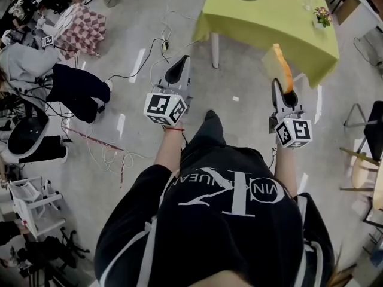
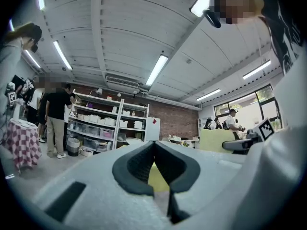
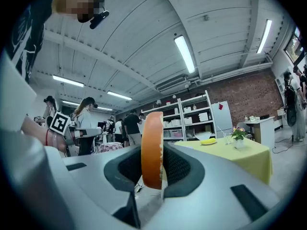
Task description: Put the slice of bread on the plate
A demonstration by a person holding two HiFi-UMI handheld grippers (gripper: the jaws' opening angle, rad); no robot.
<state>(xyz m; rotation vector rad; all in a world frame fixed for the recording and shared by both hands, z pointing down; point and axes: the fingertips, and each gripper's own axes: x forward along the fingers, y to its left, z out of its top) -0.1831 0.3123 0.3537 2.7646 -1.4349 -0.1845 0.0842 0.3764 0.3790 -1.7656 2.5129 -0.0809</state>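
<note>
Facility type: laboratory or workshop hall. Indicators: bin-loaded storage shelving (image 2: 103,123) against a brick wall (image 2: 175,121); ceiling strip lights (image 2: 157,70); loose cables (image 1: 114,155) on the grey floor (image 1: 119,17) at 9 o'clock; cloth-covered table (image 1: 263,28) at 1 o'clock.

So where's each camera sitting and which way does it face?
Head view: on the person's head, steeply down at torso, forearms, left gripper, right gripper.
Left gripper view: on that gripper, level along its shut jaws toward shelves.
Right gripper view: on that gripper, level past the slice of bread toward the green table.
Shared: head and right gripper views show bread and table.
</note>
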